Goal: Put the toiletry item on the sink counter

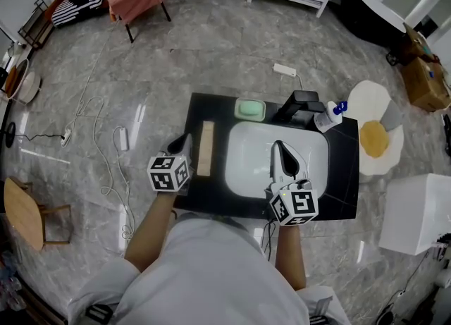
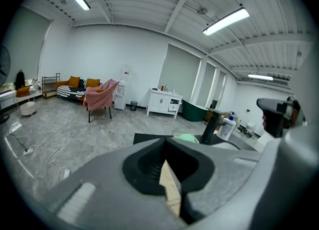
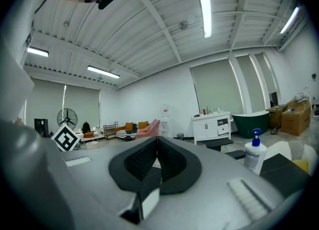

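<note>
Three toiletry things lay on the black sink counter point(image 1: 345, 168): a pale wooden strip point(image 1: 206, 149) flat along the left of the white basin point(image 1: 246, 154), a green soap dish point(image 1: 250, 109) at the far edge, and a pump bottle point(image 1: 329, 115) with a blue top just right of the black faucet point(image 1: 299, 105).

The left gripper point(image 1: 184, 139) hovered just beside the strip, on its left. Its jaws were drawn together to a thin slit, and through that slit only a sliver of the tan strip beyond showed; nothing was clamped between them. The right gripper point(image 1: 277, 149) hung over the basin, jaws likewise pressed narrow, with only a white sliver showing through the gap, and it carried nothing.

Which of the three the task meant could not be told for sure. The strip seemed likeliest, being nearest a gripper. Either way, every item rested on the counter and neither gripper held anything, so the placing looked done. What seemed left was drawing the grippers away, unless another item outside the views was meant.
</note>
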`<state>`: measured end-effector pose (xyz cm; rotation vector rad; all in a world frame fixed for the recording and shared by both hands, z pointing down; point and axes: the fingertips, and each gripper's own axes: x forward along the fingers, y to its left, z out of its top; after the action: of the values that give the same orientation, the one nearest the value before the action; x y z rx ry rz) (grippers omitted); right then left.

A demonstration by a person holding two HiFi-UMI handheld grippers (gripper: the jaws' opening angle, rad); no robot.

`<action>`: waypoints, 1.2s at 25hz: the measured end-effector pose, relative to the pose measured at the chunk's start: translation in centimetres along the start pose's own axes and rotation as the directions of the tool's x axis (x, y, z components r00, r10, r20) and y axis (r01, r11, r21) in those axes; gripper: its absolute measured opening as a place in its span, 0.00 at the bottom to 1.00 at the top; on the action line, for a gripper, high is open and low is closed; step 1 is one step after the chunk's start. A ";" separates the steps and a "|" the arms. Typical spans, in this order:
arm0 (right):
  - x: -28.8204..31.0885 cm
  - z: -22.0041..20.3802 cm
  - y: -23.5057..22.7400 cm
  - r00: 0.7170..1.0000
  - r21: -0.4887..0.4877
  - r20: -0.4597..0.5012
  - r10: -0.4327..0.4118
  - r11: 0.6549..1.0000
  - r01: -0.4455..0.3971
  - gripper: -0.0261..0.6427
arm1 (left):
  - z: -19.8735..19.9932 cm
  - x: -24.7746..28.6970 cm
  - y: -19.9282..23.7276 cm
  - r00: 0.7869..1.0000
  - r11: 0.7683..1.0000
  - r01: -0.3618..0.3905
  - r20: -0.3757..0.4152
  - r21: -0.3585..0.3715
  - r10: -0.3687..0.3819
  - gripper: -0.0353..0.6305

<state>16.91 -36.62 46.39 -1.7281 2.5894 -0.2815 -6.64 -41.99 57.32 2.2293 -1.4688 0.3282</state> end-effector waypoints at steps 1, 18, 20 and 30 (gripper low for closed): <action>-0.2 0.1 0.1 1.000 -0.002 0.002 -0.001 1.000 0.001 0.04 | 0.7 -0.6 -0.1 1.000 1.000 -0.001 0.019 0.013 0.001 0.05; -2.7 0.9 0.8 0.999 -0.015 0.028 -0.031 0.999 0.031 0.04 | 10.4 -8.6 -2.7 0.965 0.976 0.009 0.254 0.216 -0.065 0.05; -2.9 1.0 0.8 0.999 -0.019 0.029 -0.032 0.999 0.033 0.04 | 11.2 -9.2 -3.3 0.961 0.974 0.014 0.268 0.228 -0.076 0.05; -4.5 1.8 0.2 0.997 -0.031 0.050 -0.064 0.997 0.066 0.04 | 13.6 -12.4 -3.7 0.939 0.976 0.004 0.334 0.218 -0.078 0.05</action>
<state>18.64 -32.61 44.22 -1.8086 2.5218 -0.1959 -8.94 -37.36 39.27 2.5887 -1.6206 0.0897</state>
